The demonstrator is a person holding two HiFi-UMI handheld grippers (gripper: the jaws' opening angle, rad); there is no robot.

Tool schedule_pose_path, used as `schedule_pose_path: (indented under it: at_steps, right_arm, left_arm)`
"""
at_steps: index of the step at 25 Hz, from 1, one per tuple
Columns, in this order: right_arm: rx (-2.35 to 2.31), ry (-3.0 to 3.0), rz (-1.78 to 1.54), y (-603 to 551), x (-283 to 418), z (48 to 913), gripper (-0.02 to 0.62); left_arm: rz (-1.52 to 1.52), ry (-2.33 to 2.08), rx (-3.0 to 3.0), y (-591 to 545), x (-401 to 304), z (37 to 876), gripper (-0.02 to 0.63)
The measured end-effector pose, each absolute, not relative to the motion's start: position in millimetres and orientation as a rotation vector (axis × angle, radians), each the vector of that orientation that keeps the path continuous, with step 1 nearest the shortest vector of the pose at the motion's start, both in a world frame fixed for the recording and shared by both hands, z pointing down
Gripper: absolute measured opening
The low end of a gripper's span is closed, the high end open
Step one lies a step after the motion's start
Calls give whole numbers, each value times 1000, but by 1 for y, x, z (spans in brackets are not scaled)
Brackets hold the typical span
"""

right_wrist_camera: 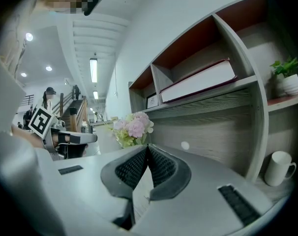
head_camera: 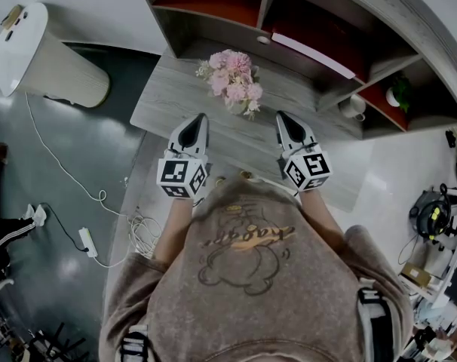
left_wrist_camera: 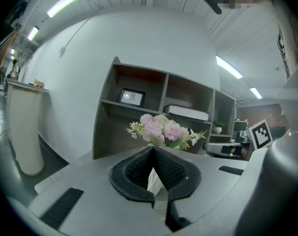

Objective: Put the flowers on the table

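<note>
A bunch of pink flowers (head_camera: 233, 80) with pale green sprigs stands upright on the grey wooden table (head_camera: 168, 104), close to the shelf unit. The same flowers (left_wrist_camera: 163, 130) rise just beyond the tips of my left gripper (left_wrist_camera: 153, 149), whose jaws meet with nothing between them. In the right gripper view the flowers (right_wrist_camera: 133, 128) stand to the left, apart from my right gripper (right_wrist_camera: 148, 147), shut and empty. From the head view, the left gripper (head_camera: 201, 118) and right gripper (head_camera: 280, 116) hover over the table's near part, either side of the flowers and short of them.
A grey shelf unit (head_camera: 311, 29) lines the table's far side, holding a flat book (right_wrist_camera: 198, 81), a framed picture (left_wrist_camera: 131, 97), a white mug (right_wrist_camera: 278, 167) and a small potted plant (right_wrist_camera: 286, 76). A cream cylindrical stand (head_camera: 44, 59) is on the floor at left, with white cables (head_camera: 93, 202).
</note>
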State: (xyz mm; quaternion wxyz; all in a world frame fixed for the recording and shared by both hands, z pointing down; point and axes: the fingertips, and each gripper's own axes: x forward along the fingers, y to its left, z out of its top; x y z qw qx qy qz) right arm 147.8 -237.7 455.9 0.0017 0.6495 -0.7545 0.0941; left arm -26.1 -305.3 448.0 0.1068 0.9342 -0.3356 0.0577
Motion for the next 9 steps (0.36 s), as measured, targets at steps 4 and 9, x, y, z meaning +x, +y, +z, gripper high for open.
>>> schedule_pose_path:
  at_steps: [4,9]
  right_arm:
    - [2038,-2368,300,-239,150,457,-2]
    - [2038,-2370,295,-241,153,456,-3]
  left_arm:
    - [174,-991,2744,-306,-27,449,18]
    - [178,-996,2741,-307,-28,450,18]
